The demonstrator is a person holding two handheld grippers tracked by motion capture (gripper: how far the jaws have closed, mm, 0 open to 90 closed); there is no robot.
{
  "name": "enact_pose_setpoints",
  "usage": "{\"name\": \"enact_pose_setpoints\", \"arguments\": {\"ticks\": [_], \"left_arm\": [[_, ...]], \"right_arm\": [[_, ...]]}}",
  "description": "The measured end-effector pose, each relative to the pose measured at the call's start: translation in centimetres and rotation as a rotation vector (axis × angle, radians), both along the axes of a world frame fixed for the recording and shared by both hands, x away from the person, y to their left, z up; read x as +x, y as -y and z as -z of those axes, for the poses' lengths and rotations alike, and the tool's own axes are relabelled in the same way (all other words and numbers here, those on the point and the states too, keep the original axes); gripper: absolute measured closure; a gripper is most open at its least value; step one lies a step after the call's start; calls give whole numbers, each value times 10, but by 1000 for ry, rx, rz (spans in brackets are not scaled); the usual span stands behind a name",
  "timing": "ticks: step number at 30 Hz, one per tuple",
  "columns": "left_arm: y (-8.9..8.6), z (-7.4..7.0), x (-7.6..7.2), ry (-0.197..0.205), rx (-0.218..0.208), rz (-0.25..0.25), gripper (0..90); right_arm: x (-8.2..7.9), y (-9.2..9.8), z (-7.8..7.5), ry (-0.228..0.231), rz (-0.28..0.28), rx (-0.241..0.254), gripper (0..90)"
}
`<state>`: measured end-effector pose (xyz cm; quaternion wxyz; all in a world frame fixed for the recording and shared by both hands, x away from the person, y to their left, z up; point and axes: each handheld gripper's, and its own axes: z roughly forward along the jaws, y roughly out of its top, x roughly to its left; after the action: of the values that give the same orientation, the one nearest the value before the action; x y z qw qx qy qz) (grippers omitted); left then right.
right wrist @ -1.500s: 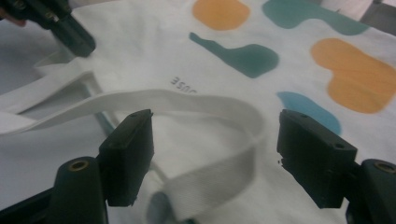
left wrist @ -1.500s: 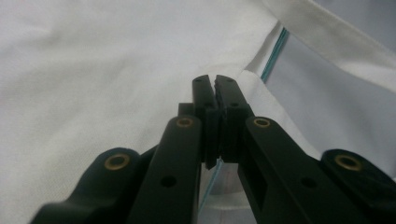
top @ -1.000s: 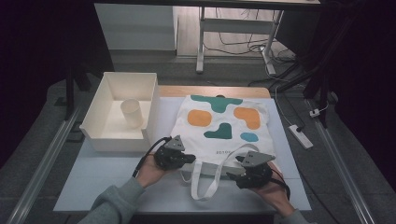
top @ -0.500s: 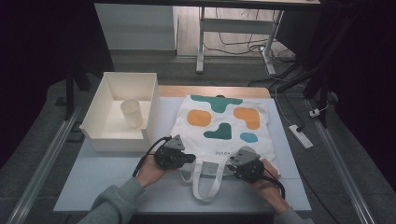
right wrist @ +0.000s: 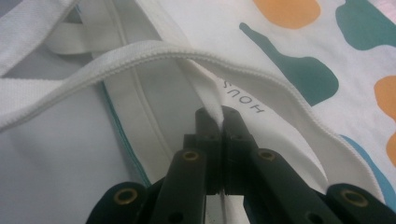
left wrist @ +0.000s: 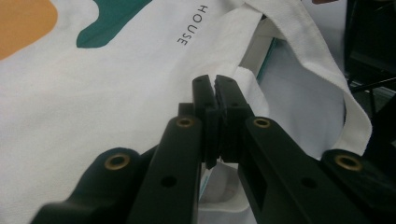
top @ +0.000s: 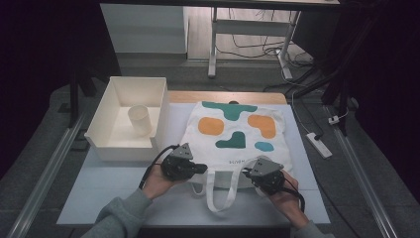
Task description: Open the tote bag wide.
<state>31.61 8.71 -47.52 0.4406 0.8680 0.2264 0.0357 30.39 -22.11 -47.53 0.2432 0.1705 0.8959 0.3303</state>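
Both grippers are clamped onto the tote bag (top: 232,134) right now, one at each end of its open edge. Left gripper (top: 200,169) sits at the bag's near left corner, jaws pressed together with a fold of the white cloth pinched between the pads; you can see that nicely in the left gripper view (left wrist: 215,100), where the fabric bunches up right at the tips. Right gripper (top: 246,173) is at the bag's near right corner, and its jaws have just been closing, now tight on the bag's top layer; in the right gripper view (right wrist: 215,116) a ridge of white fabric runs straight down between the tips.

Bag itself lies flat on the table (top: 109,193), printed side up, with orange and teal blobs across it. Its two white handles (top: 218,196) loop out from the bag's near edge toward the person, between the two hands.

Left of the bag, just beside its edge, sits a white bin (top: 106,144) with a pale cup (top: 139,119) standing upright inside it. A power strip (top: 318,145) lies on the floor off to the right of the bag.
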Motion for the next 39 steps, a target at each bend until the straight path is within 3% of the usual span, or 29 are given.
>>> {"name": "enact_pose_setpoints", "arguments": {"ticks": [7, 10, 12, 15, 19, 25, 34, 39], "left_arm": [[-9, -10, -19, -4, -44, 35, 873], [-15, -22, -36, 6, -86, 71, 872], [-17, -26, -39, 8, -98, 79, 872], [-19, -38, -43, 41, -121, 82, 871], [-17, -41, -38, 53, -123, 61, 870], [-11, -37, -17, 53, -116, 10, 869], [-2, -33, 3, 82, -87, -45, 867], [3, -33, 17, 93, -71, -78, 865]], "right_arm": [[-22, 2, -15, -22, -52, 41, 880], [-36, 4, -28, -25, -81, 80, 880], [-40, 5, -32, -26, -90, 95, 880], [-45, 8, -48, -23, -100, 158, 879], [-35, 10, -52, -19, -83, 189, 879], [-10, 11, -48, -33, -42, 216, 878], [22, 9, -41, -22, 33, 188, 878], [40, 8, -40, -29, 66, 201, 878]]}}
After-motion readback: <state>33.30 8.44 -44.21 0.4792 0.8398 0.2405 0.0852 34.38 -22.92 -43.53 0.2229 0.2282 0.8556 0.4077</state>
